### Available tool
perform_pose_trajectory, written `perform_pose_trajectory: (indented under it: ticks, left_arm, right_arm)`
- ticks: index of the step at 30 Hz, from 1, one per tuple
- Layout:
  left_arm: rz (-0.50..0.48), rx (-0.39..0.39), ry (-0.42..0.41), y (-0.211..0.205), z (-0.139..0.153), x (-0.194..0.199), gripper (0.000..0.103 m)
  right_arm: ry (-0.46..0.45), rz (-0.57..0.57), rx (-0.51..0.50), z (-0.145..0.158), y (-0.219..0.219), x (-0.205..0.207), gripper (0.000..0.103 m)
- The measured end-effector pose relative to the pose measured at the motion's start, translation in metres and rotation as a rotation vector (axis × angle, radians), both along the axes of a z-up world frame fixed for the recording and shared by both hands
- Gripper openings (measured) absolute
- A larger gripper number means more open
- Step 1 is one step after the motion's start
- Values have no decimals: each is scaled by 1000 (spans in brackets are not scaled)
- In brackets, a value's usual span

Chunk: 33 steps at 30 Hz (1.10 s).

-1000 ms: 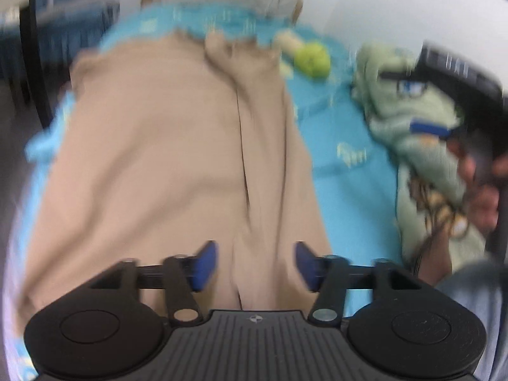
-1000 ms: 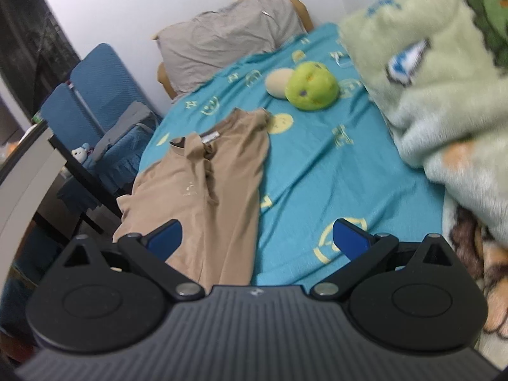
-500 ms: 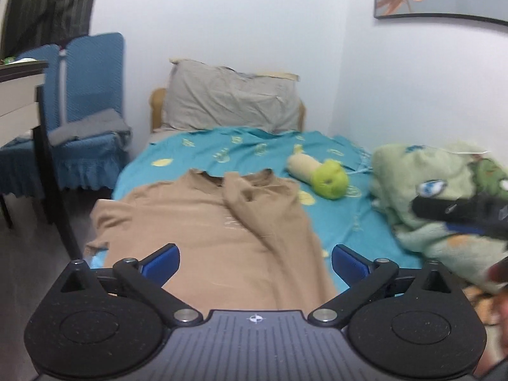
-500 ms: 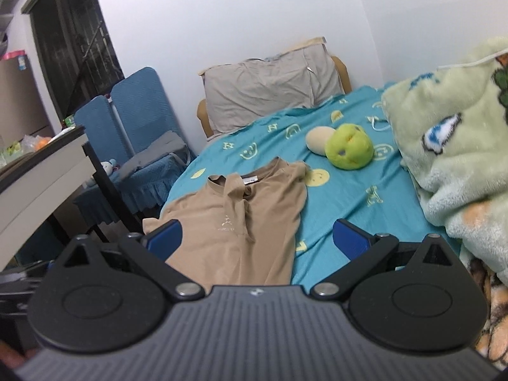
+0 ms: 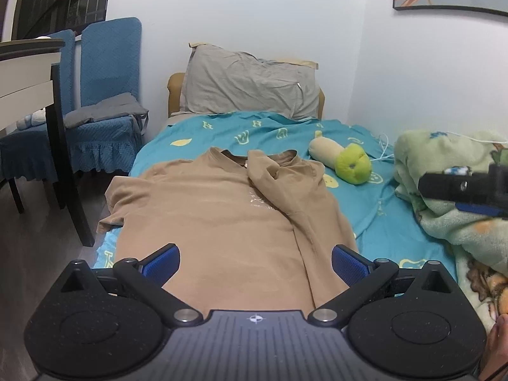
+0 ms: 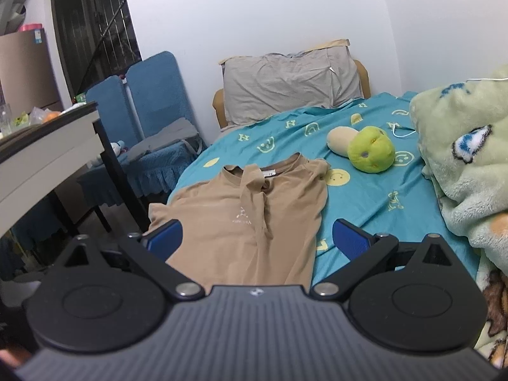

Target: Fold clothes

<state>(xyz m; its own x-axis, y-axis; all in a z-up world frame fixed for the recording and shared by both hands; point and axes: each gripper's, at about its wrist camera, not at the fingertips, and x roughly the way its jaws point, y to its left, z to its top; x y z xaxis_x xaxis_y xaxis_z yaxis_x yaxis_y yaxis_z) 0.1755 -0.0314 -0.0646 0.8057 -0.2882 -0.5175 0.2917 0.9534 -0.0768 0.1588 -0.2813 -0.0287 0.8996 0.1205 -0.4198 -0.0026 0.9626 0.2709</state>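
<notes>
**Tan shirt partly folded on the bed, both grippers empty**

The tan T-shirt [image 5: 222, 222] lies flat on the turquoise sheet [image 5: 381, 222], collar toward the pillow [image 5: 250, 85]. Its one side, with the sleeve, is folded inward over the chest, leaving a long crease down the body; the other sleeve spreads out toward the bed's edge beside the chairs.

The left gripper [image 5: 255, 262] hangs above the shirt's lower part with its blue pads spread wide and nothing between them. The right gripper [image 6: 257, 236] is likewise wide apart and empty, over the shirt's hem and the sheet beside it.

Beyond the collar, a green and cream plush toy [image 6: 368, 147] rests on the sheet. A pale green fleece blanket [image 6: 470, 165] is heaped along the wall side. Two blue-covered chairs [image 5: 104, 95] and a dark-legged table [image 6: 47, 146] stand beside the bed.
</notes>
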Motion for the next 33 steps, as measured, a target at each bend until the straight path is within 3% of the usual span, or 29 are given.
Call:
perform_pose_trajectory:
  ticks: [7, 9, 13, 16, 20, 27, 33]
  left_arm:
    - [-13, -21, -5, 12, 12, -5, 103]
    - [-50, -13, 26, 17, 14, -2, 103]
    - [-25, -30, 67, 36, 17, 0, 103]
    - [-11, -71, 87, 54, 17, 3, 103]
    - [-19, -98, 115, 71, 11, 11, 103]
    - [15, -152, 187, 106, -21, 38, 103]
    - [90, -230, 257, 139, -48, 66, 103]
  right_arm:
    - [19, 7, -15, -4, 8, 0, 103]
    - [40, 18, -7, -5, 9, 4, 103]
    - [123, 100, 38, -2, 12, 30, 101]
    - [154, 155, -10, 3, 29, 62, 101]
    - [173, 292, -131, 0, 79, 114, 101]
    - [241, 468, -221, -42, 193, 224, 79]
    - [200, 689, -387, -79, 302, 293, 73]
